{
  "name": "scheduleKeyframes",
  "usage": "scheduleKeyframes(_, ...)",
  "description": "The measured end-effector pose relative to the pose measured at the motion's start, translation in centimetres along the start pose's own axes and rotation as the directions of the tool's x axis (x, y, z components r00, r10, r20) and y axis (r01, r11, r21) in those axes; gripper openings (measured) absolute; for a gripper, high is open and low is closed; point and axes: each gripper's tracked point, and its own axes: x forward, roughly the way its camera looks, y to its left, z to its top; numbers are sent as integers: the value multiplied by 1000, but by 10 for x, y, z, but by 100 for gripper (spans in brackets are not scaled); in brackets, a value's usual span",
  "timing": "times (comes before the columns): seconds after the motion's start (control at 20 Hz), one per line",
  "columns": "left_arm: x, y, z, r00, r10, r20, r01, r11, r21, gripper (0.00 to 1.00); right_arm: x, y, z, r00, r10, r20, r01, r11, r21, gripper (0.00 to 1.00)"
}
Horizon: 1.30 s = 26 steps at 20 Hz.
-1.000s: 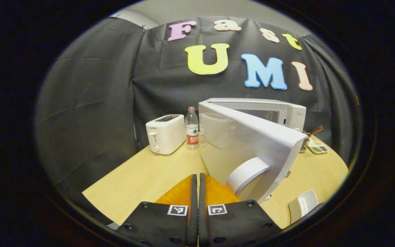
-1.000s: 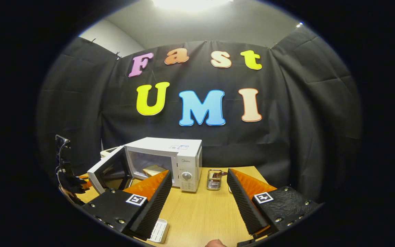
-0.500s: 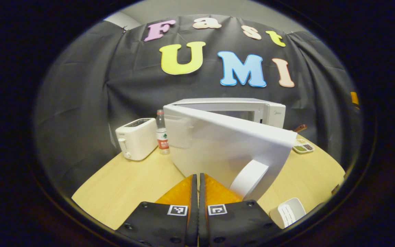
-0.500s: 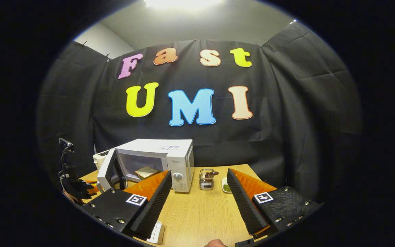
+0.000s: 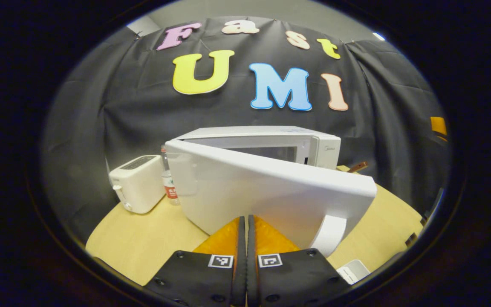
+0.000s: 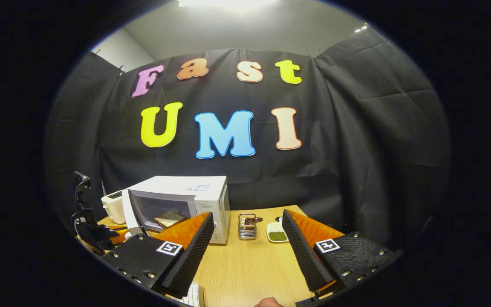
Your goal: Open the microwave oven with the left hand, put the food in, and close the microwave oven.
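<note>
A: Two grippers, two very different postures. Why is the left gripper (image 5: 244, 238) pressed together with nothing between its fingers?

B: I judge it is being used as a blunt pusher. It sits against the outer face of the microwave door (image 5: 267, 196), beside the handle (image 5: 330, 234), and a flat closed tip suits shoving a door toward the microwave oven (image 6: 181, 200).

A: And the food?

B: The food (image 6: 168, 220) lies inside the cavity, seen through the remaining gap in the right gripper view. So only closing is left.

A: Why is the right gripper (image 6: 245, 238) spread wide and empty?

B: It hangs over the table (image 6: 249, 268), well apart from the door, probably to stay out of the way.
</note>
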Motion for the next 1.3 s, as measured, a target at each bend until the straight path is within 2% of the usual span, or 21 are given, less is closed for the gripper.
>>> scheduleKeyframes(0.5,59,-21,26,992,-127,28,125,991,44,7,0,1,-1,992,-126,-2,126,992,-9,98)
scheduleKeyframes(1.1,119,-28,45,981,-188,48,185,981,64,7,-8,-9,-19,962,-270,-34,271,963,13,98)
scheduleKeyframes(1.2,126,-26,48,983,-176,54,173,983,60,7,-7,-6,-14,959,-280,-43,281,960,6,98)
scheduleKeyframes(1.25,129,-24,50,985,-164,57,161,985,55,7,-6,-5,-14,958,-283,-46,284,959,5,93)
scheduleKeyframes(1.3,131,-22,52,986,-155,62,153,987,46,7,-8,-6,-12,957,-288,-39,288,958,8,98)
